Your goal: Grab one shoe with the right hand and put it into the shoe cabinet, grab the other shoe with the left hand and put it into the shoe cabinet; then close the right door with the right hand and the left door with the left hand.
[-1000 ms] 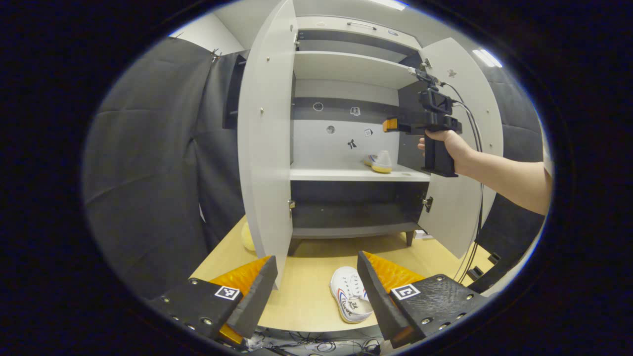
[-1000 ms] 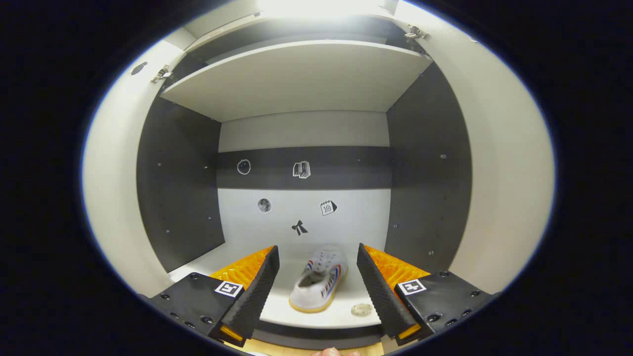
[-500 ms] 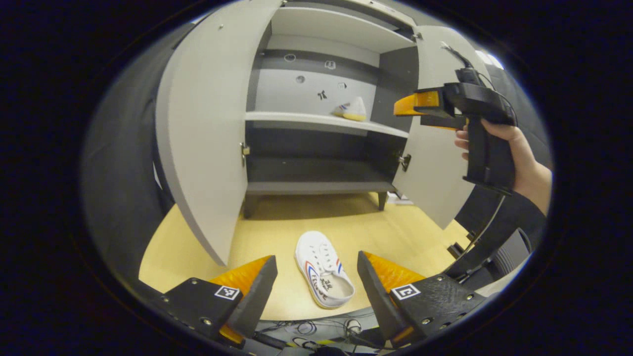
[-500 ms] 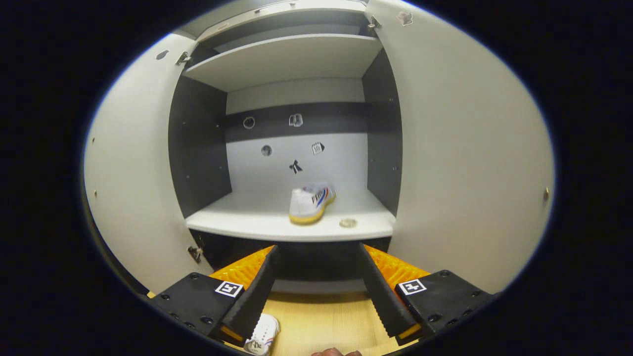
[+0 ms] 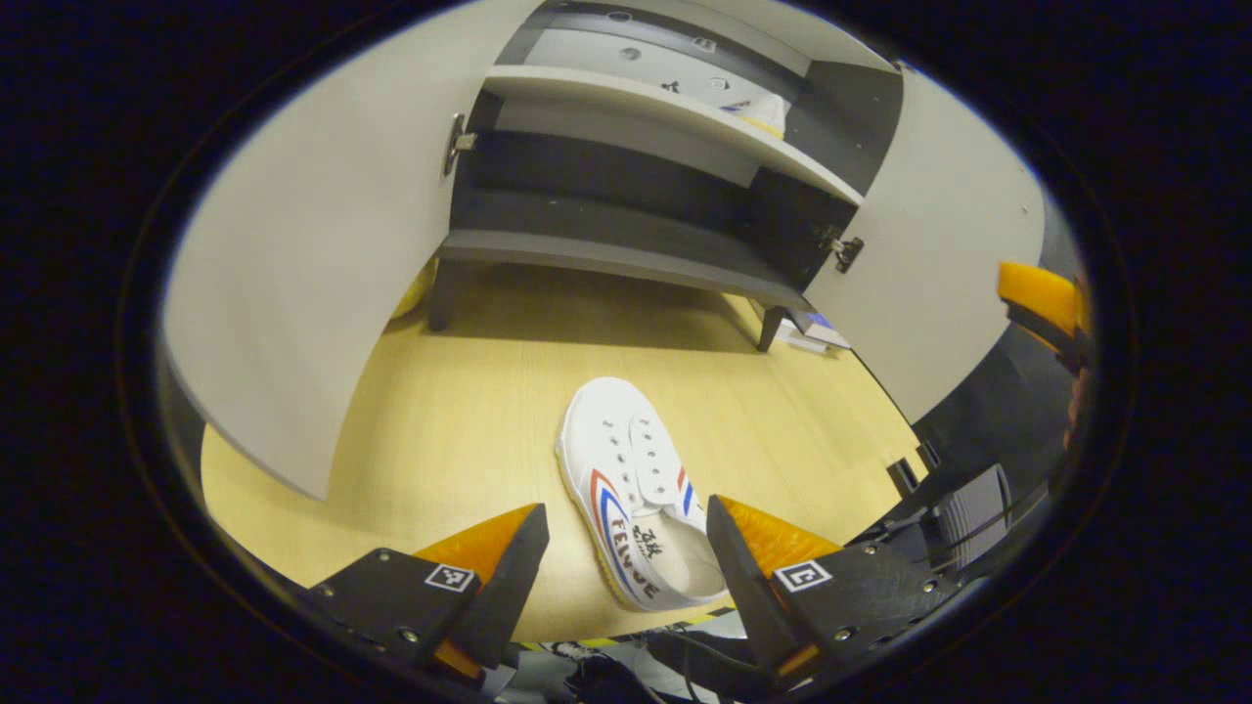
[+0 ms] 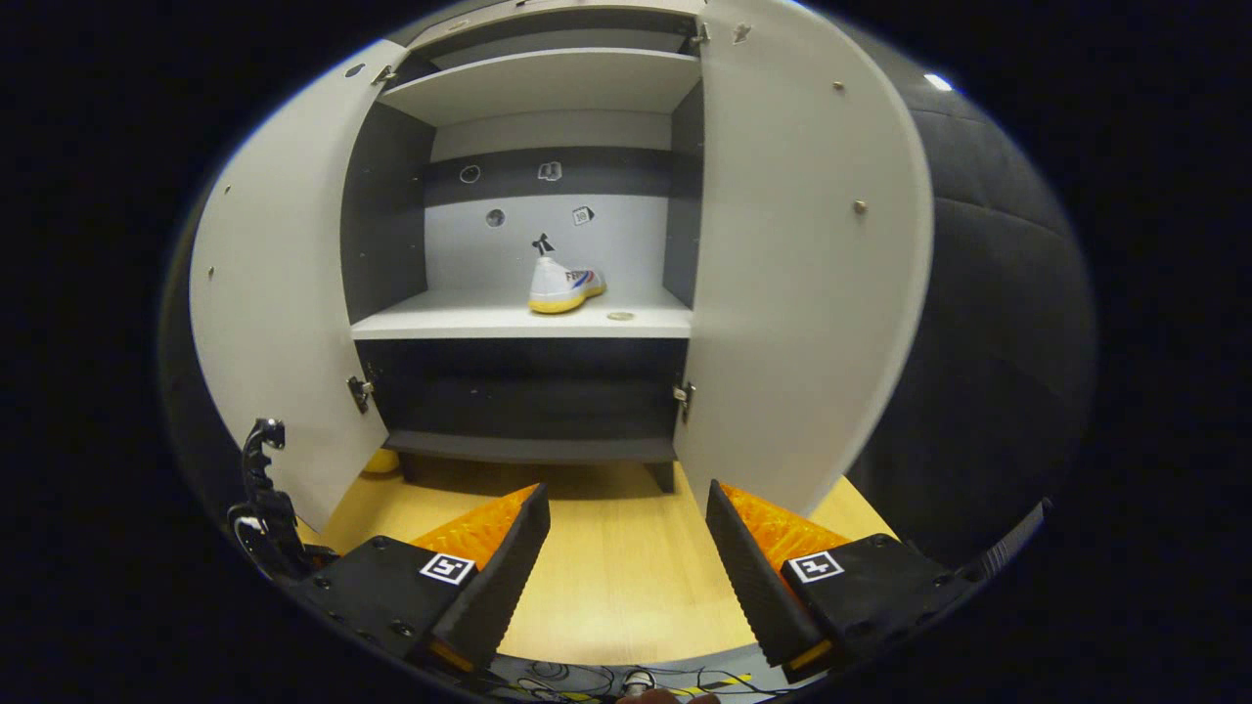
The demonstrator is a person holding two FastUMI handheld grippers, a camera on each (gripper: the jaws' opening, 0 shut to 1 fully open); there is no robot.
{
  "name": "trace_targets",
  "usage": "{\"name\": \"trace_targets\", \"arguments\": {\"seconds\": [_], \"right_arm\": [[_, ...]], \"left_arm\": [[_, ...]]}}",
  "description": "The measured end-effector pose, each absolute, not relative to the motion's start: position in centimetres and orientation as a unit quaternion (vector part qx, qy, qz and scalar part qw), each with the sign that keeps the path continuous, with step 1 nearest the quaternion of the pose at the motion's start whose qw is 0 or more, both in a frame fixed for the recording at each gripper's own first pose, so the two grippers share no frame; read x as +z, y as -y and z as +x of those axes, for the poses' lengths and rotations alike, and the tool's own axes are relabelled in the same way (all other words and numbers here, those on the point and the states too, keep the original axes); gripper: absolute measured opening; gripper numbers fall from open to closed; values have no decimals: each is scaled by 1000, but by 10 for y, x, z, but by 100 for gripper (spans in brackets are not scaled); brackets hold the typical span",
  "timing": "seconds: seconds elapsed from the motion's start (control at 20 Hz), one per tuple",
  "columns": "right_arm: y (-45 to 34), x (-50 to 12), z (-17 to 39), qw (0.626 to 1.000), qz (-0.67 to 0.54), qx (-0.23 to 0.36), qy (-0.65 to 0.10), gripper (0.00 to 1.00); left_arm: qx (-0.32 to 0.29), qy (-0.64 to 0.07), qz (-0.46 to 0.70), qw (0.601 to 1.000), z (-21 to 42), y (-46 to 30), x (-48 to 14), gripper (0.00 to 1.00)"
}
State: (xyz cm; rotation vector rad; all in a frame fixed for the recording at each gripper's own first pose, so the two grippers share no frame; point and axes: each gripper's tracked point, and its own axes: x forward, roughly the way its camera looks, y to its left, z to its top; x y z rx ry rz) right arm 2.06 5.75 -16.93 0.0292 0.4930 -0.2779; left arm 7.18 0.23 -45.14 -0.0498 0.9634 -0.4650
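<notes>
Pale yellow wood-grain tabletop [image 5: 469, 411], smooth, with a soft sheen. White canvas shoe with red and blue stripes [image 5: 636, 489] near the left gripper [image 5: 626, 577]: matt woven cloth, metal-looking eyelets, cream rubbery sole edge. Light grey cabinet doors [image 6: 792, 244], smooth matt laminate, small shiny metal hinges [image 5: 843, 249]. Dark inner cabinet panels [image 6: 381, 215], matt. Second white shoe with yellow sole [image 6: 562, 286] on the far pale shelf [image 6: 460, 321]. Ridged, rough-looking finger pads [image 6: 758, 577] on the right gripper [image 6: 626, 577]. Black booth cloth [image 6: 988, 323], matt and soft.

"FEIYUE" on white shoe [image 5: 634, 489]
</notes>
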Motion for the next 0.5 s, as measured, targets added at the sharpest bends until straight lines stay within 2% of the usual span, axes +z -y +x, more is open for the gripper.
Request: {"name": "trace_targets", "arguments": {"seconds": [0.3,0.35,0.4,0.5], "right_arm": [[-32,-172,-53,948,7,-184,-259,100],[-29,-172,-61,947,3,-187,-260,96],[-25,-172,-70,946,1,-193,-261,100],[-12,-171,-81,943,7,-207,-261,100]], "left_arm": [[-204,-504,9,839,92,-6,-499,92],[-201,-508,18,837,94,-6,-505,80],[-202,-514,23,833,94,-5,-510,72],[-204,-525,28,826,92,-1,-517,72]]}}
